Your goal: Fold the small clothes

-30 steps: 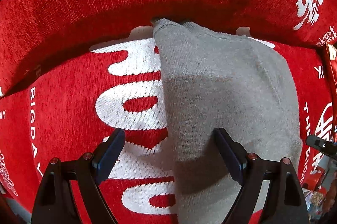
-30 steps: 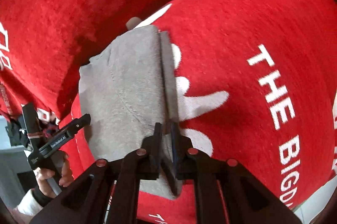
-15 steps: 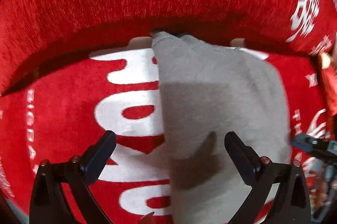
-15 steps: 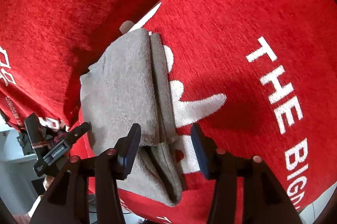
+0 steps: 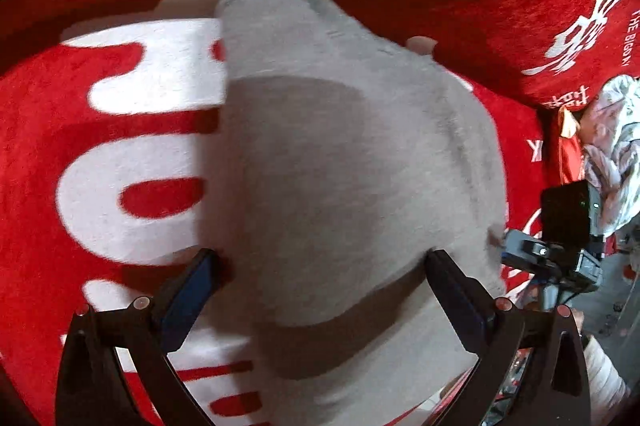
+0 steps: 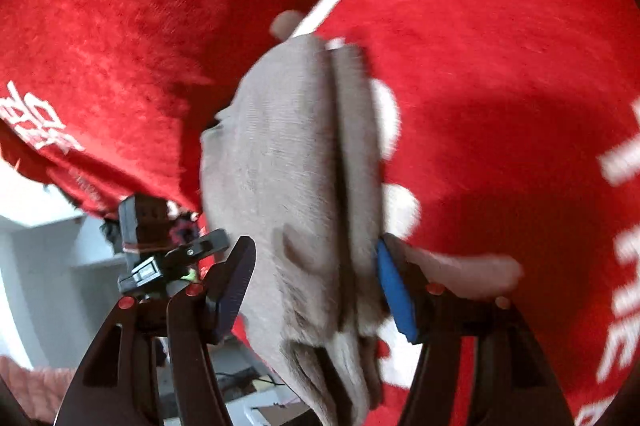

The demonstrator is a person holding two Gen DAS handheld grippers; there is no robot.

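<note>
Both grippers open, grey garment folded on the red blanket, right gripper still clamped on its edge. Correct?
Not quite. The right gripper is not clamped: in the right wrist view its jaws stand wide apart on either side of the grey garment. The rest holds: the left gripper is open too, and the garment lies folded on the red blanket.

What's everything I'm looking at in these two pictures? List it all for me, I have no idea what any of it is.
grey garment: one, grey, folded, lying on the red cover in front of both grippers.
red cover: one, red with white lettering, spread under the garment and over the cushion behind it.
crumpled cloth: one bundle, pale grey-white, at the far right edge of the left wrist view.
left gripper: one, black with dark blue pads, open, fingers either side of the garment's near end.
right gripper: one, black with blue pads, open, straddling the garment's folded edge.
</note>
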